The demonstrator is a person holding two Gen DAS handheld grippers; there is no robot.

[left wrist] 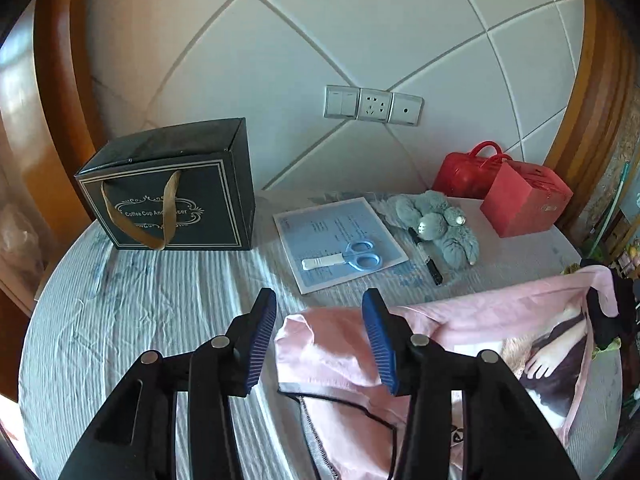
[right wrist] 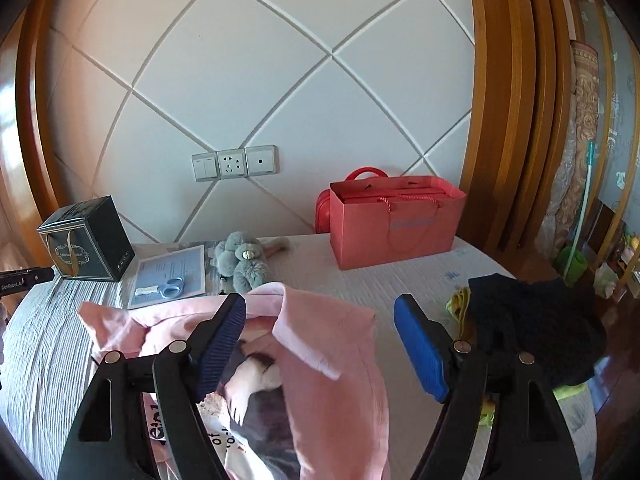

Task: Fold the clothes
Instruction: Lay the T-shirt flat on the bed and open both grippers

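Note:
A pink shirt (left wrist: 480, 320) with a printed picture on its front lies crumpled on the grey striped cover (left wrist: 120, 320). In the left wrist view my left gripper (left wrist: 320, 304) hovers over the shirt's left end. Its blue pads stand apart and press on nothing, with a pink fold lying below the gap. In the right wrist view my right gripper (right wrist: 320, 304) is open wide above the pink shirt (right wrist: 332, 344), where a folded-over sleeve rests between the fingers without being pinched. The shirt's lower part is hidden behind both grippers.
A dark garment (right wrist: 532, 320) sits on a yellow-green cloth (right wrist: 460, 300) at the right edge. Behind the shirt are a black gift box (left wrist: 172, 184), a paper sheet (left wrist: 340, 236) with blue scissors (left wrist: 352, 258), a pen (left wrist: 428, 260), a grey plush toy (left wrist: 436, 220) and a red paper bag (right wrist: 396, 220).

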